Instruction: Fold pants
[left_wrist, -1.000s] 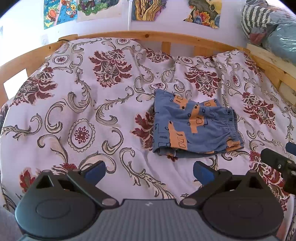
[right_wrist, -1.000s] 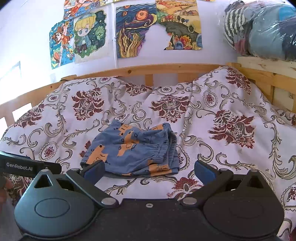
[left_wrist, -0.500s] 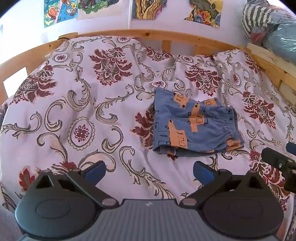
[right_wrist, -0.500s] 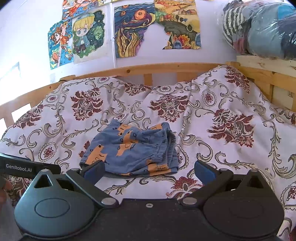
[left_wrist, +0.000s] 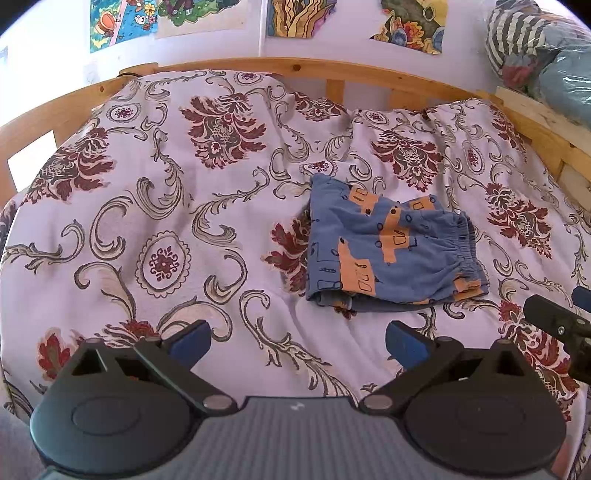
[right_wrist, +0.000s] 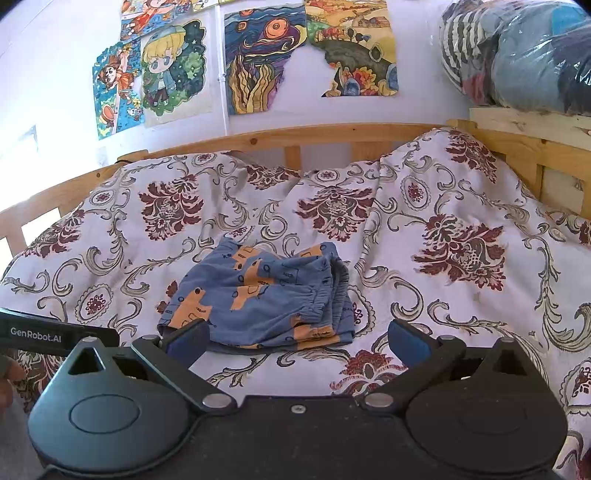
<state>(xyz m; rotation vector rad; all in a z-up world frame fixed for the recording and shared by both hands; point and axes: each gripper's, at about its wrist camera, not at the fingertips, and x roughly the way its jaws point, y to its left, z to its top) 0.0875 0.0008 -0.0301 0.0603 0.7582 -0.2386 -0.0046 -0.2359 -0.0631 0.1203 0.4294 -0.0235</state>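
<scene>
A small pair of blue pants (left_wrist: 388, 247) with orange patches lies folded into a compact rectangle on the flowered bedspread (left_wrist: 166, 221), elastic waistband to the right. In the right wrist view the same pants (right_wrist: 266, 295) rest just beyond my fingers. My left gripper (left_wrist: 297, 341) hovers open over the bedspread, short of the pants, with nothing between its blue pads. My right gripper (right_wrist: 297, 339) is open too, held apart from the cloth. The right gripper's body shows at the left wrist view's right edge.
A wooden bed frame (left_wrist: 332, 70) rims the bedspread at the back and sides. Drawings (right_wrist: 266, 59) hang on the wall. Plastic-wrapped bundles of bedding (right_wrist: 524, 55) sit on a wooden ledge at the upper right. A hand (right_wrist: 7, 380) shows at the left edge.
Both views have drifted slightly, and the pants sit a little lower in the frames. The pants lie unchanged and both grippers stay open.
</scene>
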